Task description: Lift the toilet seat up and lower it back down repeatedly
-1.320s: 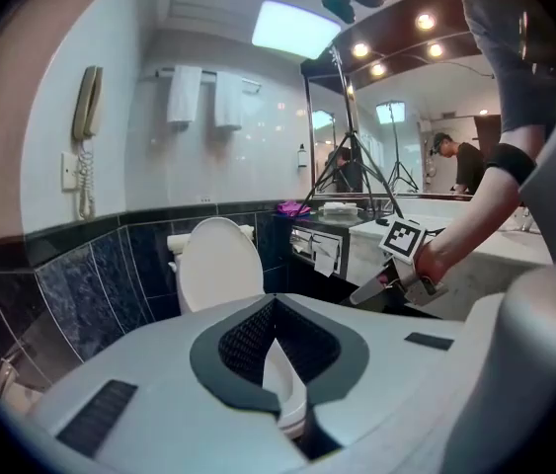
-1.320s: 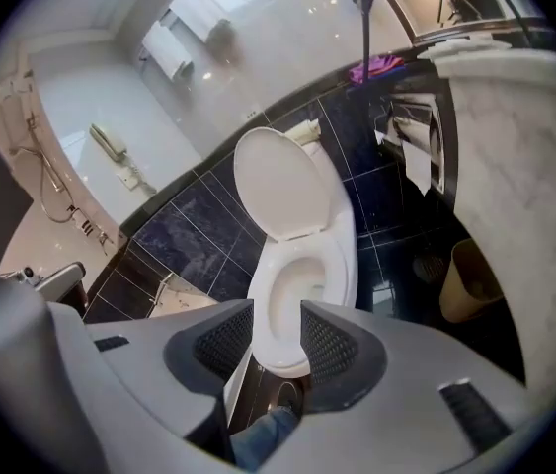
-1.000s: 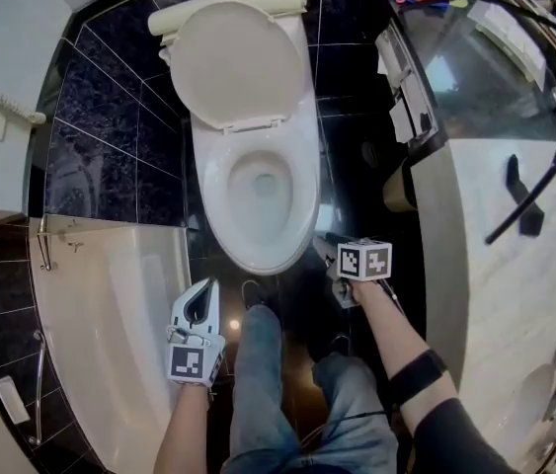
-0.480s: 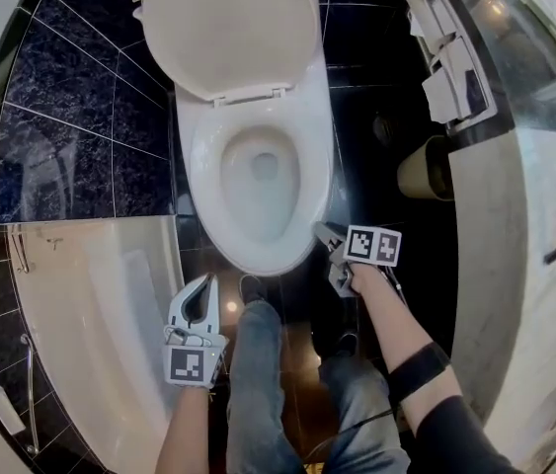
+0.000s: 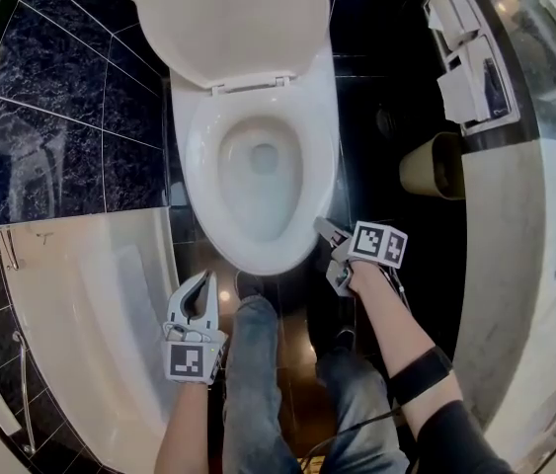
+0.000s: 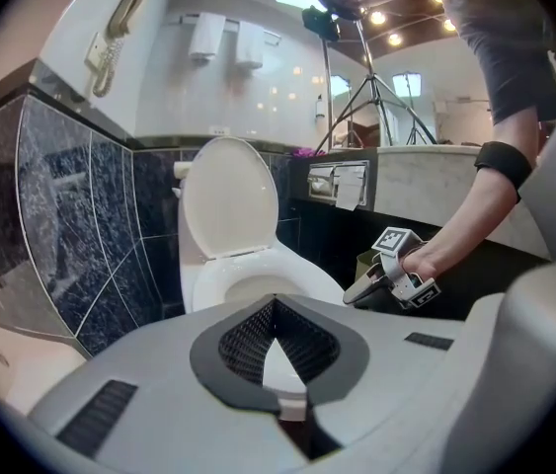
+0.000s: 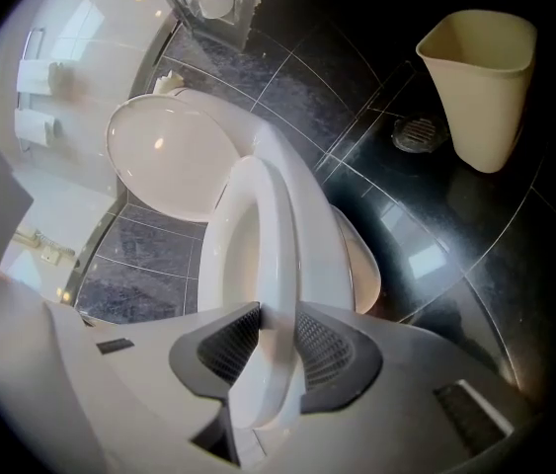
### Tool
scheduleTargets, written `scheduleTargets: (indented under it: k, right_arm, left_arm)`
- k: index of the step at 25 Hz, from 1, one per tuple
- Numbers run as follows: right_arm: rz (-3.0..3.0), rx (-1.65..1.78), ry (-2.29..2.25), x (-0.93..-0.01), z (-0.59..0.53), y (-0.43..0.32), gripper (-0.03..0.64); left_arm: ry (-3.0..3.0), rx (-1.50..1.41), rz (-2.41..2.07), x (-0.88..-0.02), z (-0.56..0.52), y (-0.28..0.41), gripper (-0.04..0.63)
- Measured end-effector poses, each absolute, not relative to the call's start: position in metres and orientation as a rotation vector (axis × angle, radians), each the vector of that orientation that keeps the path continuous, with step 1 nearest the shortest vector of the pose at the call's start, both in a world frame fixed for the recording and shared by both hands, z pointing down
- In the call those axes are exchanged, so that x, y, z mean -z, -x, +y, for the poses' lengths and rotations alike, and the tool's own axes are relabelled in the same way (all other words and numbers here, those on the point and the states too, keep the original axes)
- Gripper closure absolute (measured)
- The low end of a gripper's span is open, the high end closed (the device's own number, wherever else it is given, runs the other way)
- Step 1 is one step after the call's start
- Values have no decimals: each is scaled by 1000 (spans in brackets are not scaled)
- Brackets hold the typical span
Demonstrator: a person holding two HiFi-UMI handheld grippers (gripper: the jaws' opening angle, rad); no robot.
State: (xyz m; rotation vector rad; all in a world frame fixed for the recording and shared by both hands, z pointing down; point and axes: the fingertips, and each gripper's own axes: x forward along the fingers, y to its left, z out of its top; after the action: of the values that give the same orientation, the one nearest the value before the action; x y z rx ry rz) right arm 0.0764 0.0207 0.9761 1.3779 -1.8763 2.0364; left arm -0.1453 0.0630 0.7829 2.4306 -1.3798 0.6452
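The bathtub fills the left of the head view and a pale counter the right, both cut off by the frame. Between them on the dark tiled floor stands the white toilet. Its lid is raised against the back, with the far edge lost past the top of the head view. The toilet seat lies down on the bowl rim. The right gripper is at the seat's front-right edge. Its jaws have just been closing and now stand partway open, with a ribbed pad pressed on either side of the seat's white band. Whether the pads also catch the bowl rim beneath is hard to make out. The left gripper hangs near the floor just in front of the bowl, beside the person's jeans. Its jaw tips meet with nothing held, and it touches nothing. A cream waste bin stands on the floor to the right of the toilet, half hidden under the counter edge from above. Its inside cannot be seen. A small round floor drain lies just beside it.
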Motion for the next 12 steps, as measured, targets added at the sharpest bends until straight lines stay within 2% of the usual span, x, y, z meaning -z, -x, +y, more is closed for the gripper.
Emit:
scheduleTargets:
  k: [12]
  right_arm:
    - [-1852, -2066, -1358, -967, 22, -77, 492]
  left_arm:
    - [-2393, -659, -1353, -804, 81, 146, 606]
